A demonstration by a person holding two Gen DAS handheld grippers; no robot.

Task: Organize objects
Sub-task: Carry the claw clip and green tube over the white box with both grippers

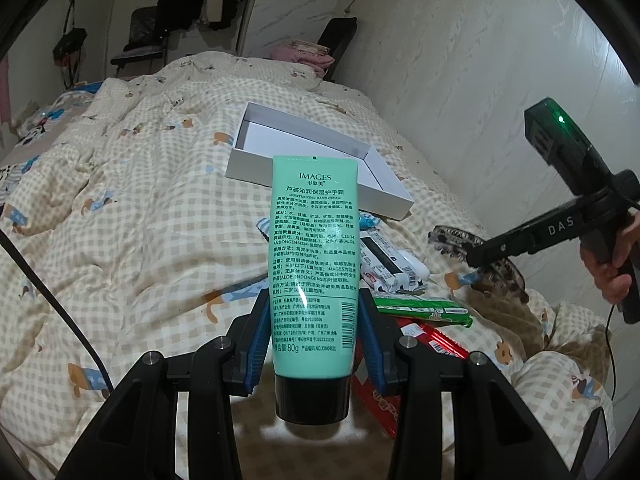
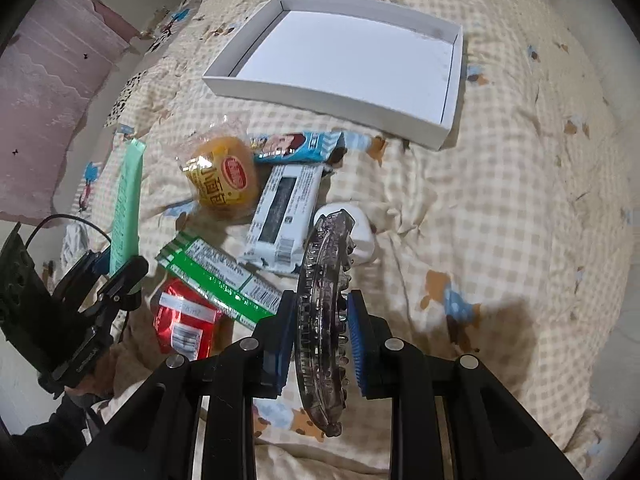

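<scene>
Hand cream tube axis: the green hand cream tube stands lengthwise along the left tool's fingers, black cap toward the camera, flat crimped end pointing away toward the white box.
Hand cream tube look: mint green, printed "IMAGES" over dense Chinese text, with a glossy black cap.
Left tool: the left tool is narrowed onto the tube, its blue pads pressing the tube's lower sides; the tube is held above the bed.
Hair clip axis: the hair clip runs lengthwise along the right tool's fingers, curved, teeth along its edges, one end toward the camera and the other reaching out over the small white case.
Hair clip look: smoky translucent plastic, dark grey, long and arched.
Right tool: the right tool is closed down on the clip's middle, lifted clear of the checked quilt.
Hand: a hand grips the right tool's handle, seen from the left wrist view.
Box: shallow, white, open-topped, lying on the quilt beyond the heap.
Heap on the quilt: a yellow wrapped bun, a blue snack bar, a white packet, a green wrapper partly over a red packet, all close together between the box and the tools.
</scene>
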